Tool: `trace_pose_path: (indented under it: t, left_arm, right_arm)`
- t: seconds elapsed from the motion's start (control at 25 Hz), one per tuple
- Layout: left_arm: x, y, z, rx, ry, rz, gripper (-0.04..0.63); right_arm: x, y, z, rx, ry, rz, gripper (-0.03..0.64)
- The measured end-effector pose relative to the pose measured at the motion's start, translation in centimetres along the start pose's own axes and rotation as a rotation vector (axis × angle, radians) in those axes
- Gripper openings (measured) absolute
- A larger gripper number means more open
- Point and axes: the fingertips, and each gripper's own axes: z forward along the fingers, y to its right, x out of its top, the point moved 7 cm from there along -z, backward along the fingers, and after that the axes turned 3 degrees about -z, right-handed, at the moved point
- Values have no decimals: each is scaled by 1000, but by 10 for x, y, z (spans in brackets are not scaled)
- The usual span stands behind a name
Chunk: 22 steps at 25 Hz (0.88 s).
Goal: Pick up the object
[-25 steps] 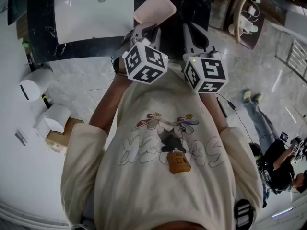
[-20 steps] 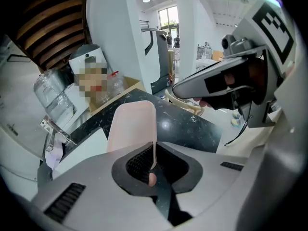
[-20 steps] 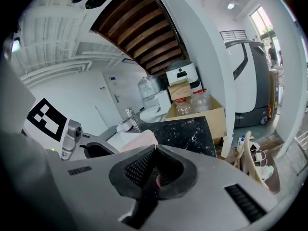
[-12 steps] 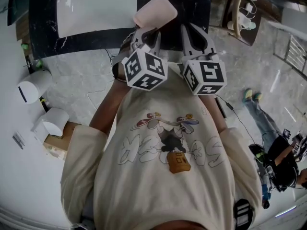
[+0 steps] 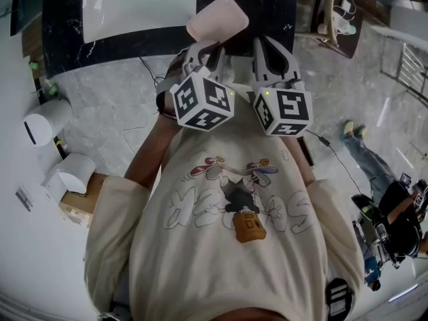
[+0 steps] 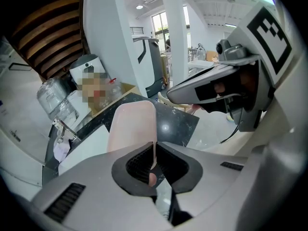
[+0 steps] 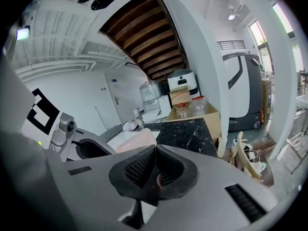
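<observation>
L gripper (image 5: 208, 47) is clamped down tight on one edge of the thin pink board (image 5: 217, 17), pads nearly meeting w/ only the board's rim between them. The board sticks out past the jaws over the black marble counter (image 5: 267, 5), near its front edge, just right of the white sink (image 5: 134, 9). R gripper (image 5: 271, 49) sits just beside the L one, jaws fully together w/ nothing in them.
</observation>
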Motion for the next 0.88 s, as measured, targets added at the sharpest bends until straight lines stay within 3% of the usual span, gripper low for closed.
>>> trace_pose_path:
  t: [0.36, 0.88]
  left_arm:
    - [-33, 19, -30, -23, 8, 49, 31]
    - [-76, 47, -57, -70, 24, 66, 31]
  right_arm:
    - [-16, -35, -36, -68, 52, 3, 18]
    - [-57, -72, -87, -159, 37, 27, 18]
